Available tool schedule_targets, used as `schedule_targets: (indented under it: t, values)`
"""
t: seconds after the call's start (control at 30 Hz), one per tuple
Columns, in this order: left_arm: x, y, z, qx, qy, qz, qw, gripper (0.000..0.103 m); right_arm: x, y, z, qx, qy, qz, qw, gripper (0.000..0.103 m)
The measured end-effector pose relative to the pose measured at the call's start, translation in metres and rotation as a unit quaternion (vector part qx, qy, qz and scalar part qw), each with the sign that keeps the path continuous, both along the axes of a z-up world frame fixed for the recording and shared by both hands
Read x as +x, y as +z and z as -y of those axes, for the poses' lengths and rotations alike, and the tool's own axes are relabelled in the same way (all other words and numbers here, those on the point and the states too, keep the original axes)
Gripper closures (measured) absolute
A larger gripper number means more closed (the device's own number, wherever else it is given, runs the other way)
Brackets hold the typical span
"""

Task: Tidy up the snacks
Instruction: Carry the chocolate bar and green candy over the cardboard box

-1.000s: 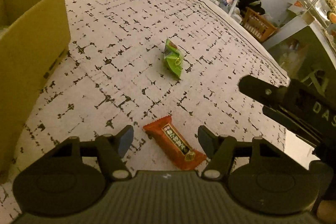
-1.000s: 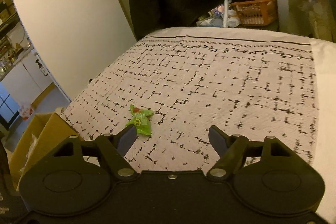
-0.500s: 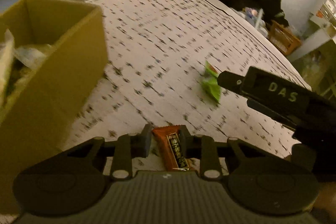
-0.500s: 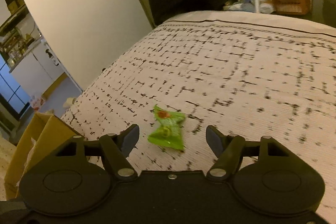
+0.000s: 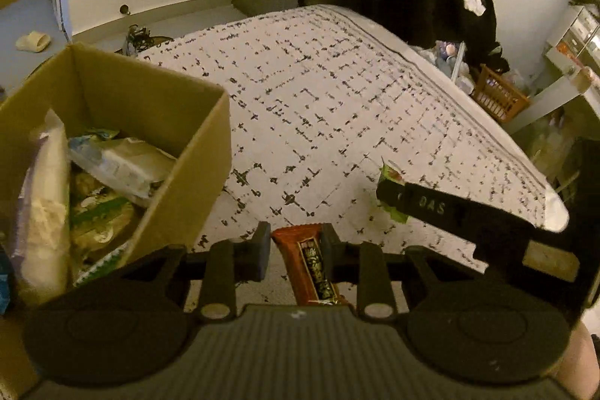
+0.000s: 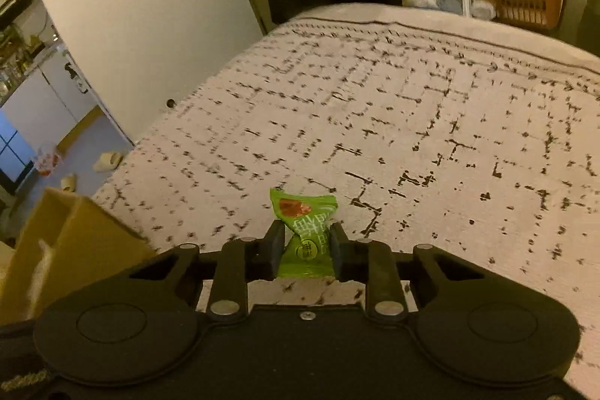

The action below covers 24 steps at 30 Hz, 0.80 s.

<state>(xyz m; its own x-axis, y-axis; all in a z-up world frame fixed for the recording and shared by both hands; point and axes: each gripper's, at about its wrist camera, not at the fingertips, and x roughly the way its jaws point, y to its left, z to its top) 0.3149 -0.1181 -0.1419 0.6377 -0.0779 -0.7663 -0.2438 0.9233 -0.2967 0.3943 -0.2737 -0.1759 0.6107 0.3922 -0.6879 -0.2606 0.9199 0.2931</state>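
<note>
Two loose snack packets are counted on the patterned cover: one orange bar [image 5: 313, 263] and one green candy [image 6: 305, 237]. One cardboard box [image 5: 187, 152] is seen, one orange basket [image 6: 525, 0], and two slippers [image 6: 107, 162].

Glossy green wrapper [image 6: 305, 235], matt cardboard box [image 5: 187, 152]
</note>
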Motion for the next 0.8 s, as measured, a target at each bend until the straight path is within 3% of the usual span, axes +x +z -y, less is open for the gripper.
schedule_targets:
  t: [0.43, 0.8]
  values:
    - [-0.043, 0.065, -0.025, -0.004, 0.018, 0.067, 0.9976, 0.077, -0.047, 0.086, -0.025, 0.022, 0.017, 0.075, 0.997, 0.078]
    - [-0.077, 0.087, -0.086, -0.011, 0.057, 0.084, 0.9948, 0.077, -0.083, 0.111, -0.075, 0.032, 0.046, 0.093, 0.994, 0.078]
